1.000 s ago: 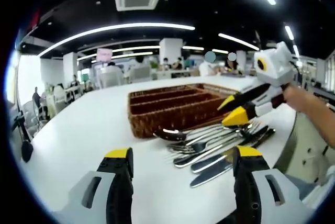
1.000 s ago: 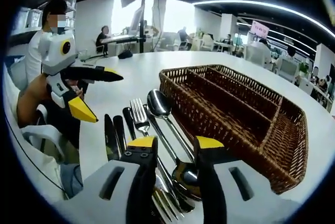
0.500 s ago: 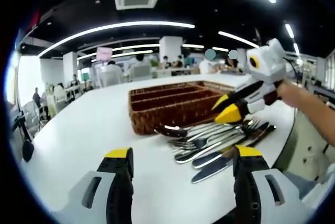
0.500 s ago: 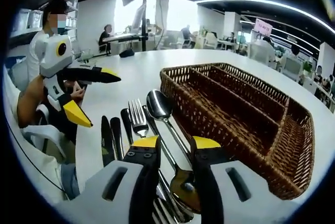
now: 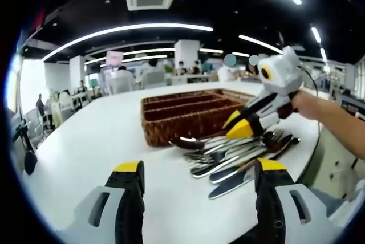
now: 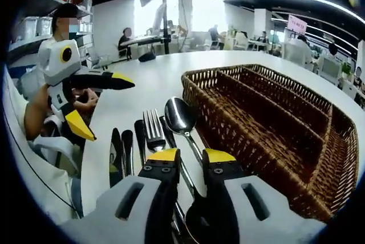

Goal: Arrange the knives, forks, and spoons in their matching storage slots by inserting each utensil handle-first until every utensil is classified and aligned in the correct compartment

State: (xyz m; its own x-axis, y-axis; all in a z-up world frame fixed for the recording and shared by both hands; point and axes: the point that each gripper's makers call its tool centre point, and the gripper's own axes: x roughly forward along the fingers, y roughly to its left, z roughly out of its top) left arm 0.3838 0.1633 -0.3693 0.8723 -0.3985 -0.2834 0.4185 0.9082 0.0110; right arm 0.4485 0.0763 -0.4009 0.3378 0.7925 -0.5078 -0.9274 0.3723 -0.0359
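The step in hand appears to be the first pick from the pile of cutlery (image 5: 239, 155), which lies on the white table (image 5: 85, 141) just beside the near wall of the wicker tray (image 6: 268, 118). The tray's long slots are seen holding nothing.

To do the pick well, one handle should be singled out before the jaws are closed, since the knives (image 6: 122, 150), the fork (image 6: 154, 133) and the spoon (image 6: 181, 117) lie side by side and partly overlapping. The spoon's handle should be taken near its end, so that it can be turned and slid into a slot handle-first.

In the right gripper view, the right gripper (image 6: 190, 157) is held low over the handles, its yellow-tipped jaws drawn close together with the spoon's handle running into the narrow gap. Whether the handle is actually pinched cannot be told, as the contact is hidden beneath the jaws. The bowl of the spoon lies just ahead of the tips, the fork just to their left.

The left gripper (image 5: 198, 173) is kept well short of the pile, its jaws spread wide over bare table and holding nothing.
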